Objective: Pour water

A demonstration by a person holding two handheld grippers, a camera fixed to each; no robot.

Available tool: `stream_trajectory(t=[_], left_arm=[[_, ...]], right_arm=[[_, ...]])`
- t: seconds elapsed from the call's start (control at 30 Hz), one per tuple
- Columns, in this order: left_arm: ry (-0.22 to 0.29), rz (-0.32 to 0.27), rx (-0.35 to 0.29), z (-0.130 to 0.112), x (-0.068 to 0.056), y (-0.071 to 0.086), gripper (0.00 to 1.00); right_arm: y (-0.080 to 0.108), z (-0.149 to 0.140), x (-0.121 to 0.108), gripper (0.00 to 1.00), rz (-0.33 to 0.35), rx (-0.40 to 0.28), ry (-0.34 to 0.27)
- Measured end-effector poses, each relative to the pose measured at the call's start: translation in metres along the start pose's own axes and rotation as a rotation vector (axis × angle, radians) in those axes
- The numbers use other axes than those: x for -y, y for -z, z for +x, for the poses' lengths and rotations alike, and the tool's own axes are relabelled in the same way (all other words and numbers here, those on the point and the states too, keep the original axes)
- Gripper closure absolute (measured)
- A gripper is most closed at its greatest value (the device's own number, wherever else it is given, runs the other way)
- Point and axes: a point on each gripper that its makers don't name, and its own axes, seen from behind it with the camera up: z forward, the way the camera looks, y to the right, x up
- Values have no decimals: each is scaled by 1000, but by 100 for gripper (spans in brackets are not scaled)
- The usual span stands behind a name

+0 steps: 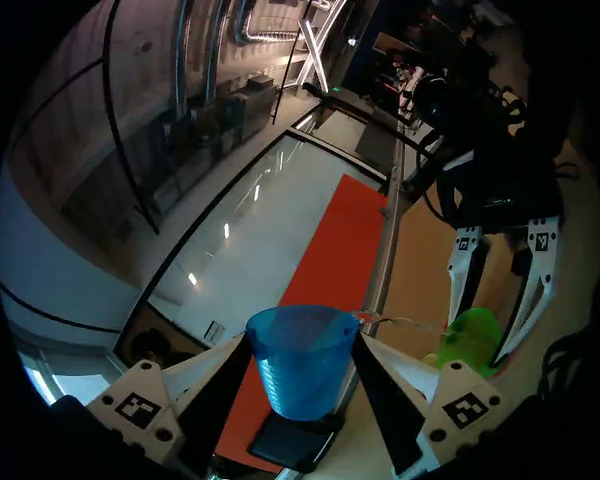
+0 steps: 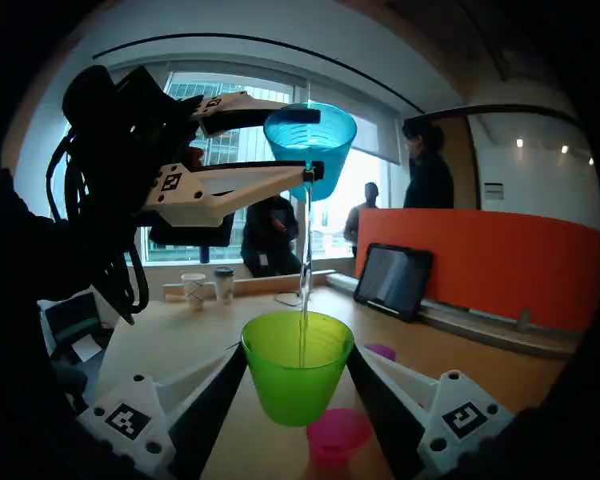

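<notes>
6 o'clock: blue cup pressed between left gripper fingers, tipped toward 3 o'clock | thin water stream off rim toward 4 o'clock | 4 o'clock: green cup between right gripper fingers, above brown table

Level: dim in the left gripper view, brighter in the right gripper view.
Source: daylight admitted through windows behind the blue cup.
Backlight: people beside the blue cup reduced to silhouettes.
Glare: streaked reflections recorded on the glossy panel above the blue cup.
Distortion: straight lines bowed far from the blue cup.
</notes>
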Motion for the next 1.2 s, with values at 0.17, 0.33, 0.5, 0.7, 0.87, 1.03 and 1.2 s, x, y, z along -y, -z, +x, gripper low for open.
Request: stream_trajectory(t=[0.17, 0.33, 0.5, 0.7, 0.87, 1.03, 1.2], left_arm=[[-27, 6, -1, 2, 1, 0, 14], [-53, 13, -1, 2, 1, 1, 14], [-71, 19, -2, 2, 2, 2, 14], [-96, 26, -6, 4, 4, 3, 14], [-121, 35, -10, 6, 6, 4, 14], [-145, 41, -11, 8, 8, 5, 14], [-168, 45, -10, 8, 9, 6, 14]], right_arm=[[0, 2, 1, 9, -1, 0, 6], [0, 3, -1, 9, -4, -1, 5], [1, 5, -2, 9, -5, -2, 7], [0, 7, -4, 9, -8, -5, 11], [-1, 8, -6, 9, -10, -7, 12], [-1, 8, -6, 9, -10, -7, 14], [-1, 9, -6, 9, -11, -7, 16]])
